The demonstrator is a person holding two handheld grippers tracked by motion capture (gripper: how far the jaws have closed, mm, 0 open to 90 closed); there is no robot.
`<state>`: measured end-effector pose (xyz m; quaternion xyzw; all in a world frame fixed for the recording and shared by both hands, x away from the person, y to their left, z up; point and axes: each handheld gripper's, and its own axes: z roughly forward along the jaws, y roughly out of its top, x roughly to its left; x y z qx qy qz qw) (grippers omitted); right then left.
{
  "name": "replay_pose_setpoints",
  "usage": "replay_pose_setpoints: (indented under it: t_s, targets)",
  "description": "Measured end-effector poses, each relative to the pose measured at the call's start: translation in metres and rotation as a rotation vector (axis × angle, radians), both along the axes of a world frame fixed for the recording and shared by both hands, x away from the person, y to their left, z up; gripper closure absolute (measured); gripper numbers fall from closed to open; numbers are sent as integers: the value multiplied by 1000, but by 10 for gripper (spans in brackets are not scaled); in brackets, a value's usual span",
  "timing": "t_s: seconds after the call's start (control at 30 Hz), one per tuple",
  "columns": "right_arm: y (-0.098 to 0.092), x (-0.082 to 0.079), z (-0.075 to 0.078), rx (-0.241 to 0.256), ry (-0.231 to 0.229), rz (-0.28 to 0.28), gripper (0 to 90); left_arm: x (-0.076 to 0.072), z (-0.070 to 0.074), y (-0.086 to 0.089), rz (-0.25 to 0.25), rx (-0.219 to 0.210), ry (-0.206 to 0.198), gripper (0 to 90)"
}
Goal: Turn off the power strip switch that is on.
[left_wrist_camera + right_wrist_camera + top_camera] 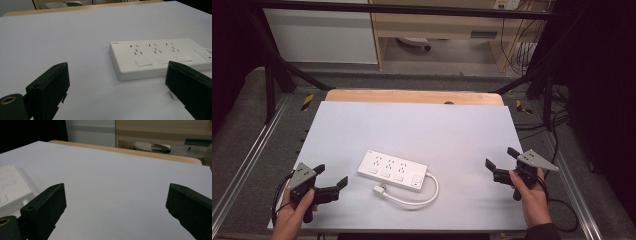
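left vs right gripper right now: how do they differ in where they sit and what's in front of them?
The left gripper sits at the table's near-left, close to the white power strip; the right gripper sits at the near-right, farther from it. The left gripper view frames the strip's outlets and switch between its fingers; the right gripper view looks over mostly bare white table, with the strip's end at its left edge. Both are hand-held, open and empty.

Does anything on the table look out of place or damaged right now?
Nothing stands out. The white power strip lies flat, at a slant to the table edge, looking intact. Its cable loops round to the plug, which rests unplugged beside it. The left tool and right tool are open on either side.
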<state>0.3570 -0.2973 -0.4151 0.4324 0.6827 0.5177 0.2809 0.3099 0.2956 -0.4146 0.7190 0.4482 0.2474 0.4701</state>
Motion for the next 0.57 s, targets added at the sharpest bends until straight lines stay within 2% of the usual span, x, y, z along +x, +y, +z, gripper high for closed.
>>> replay_pose_setpoints:
  t_s: [0.23, 0.33, 0.47, 0.57]
  targets:
    - [2, -4, -20, 4, 52, 8, 32, 0, 0, 0, 1, 1, -2, 53]
    - [6, -5, -26, -23, 84, 20, 32, 0, 0, 0, 1, -1, -1, 53]
    - [14, -4, -32, -36, 128, 35, 29, 0, 0, 0, -4, 4, -3, 53]
    - [20, -1, -35, -75, 153, 38, 31, 0, 0, 0, -4, 5, -3, 53]
